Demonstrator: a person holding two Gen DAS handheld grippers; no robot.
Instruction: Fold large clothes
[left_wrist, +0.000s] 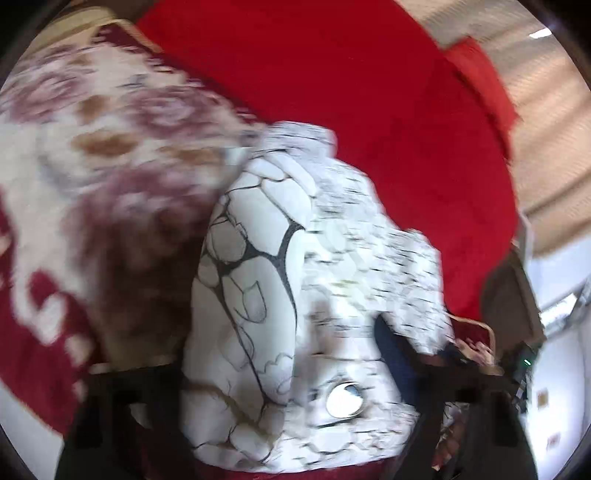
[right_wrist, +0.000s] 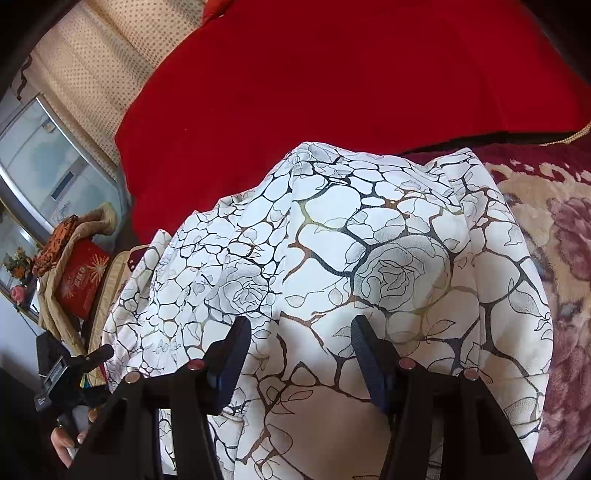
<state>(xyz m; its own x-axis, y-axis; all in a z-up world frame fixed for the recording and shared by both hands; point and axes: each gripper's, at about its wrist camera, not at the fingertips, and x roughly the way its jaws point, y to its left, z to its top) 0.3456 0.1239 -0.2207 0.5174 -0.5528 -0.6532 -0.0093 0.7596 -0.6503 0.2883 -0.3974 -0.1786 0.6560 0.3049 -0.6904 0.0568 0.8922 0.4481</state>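
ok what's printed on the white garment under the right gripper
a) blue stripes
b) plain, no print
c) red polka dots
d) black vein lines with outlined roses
d: the right wrist view shows the white garment covered in dark branching lines with outlined roses, below the right gripper.

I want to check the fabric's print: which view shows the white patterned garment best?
The right wrist view: the white patterned garment is sharp, with roses and dark veins clear. The left wrist view shows it motion-blurred and bunched.
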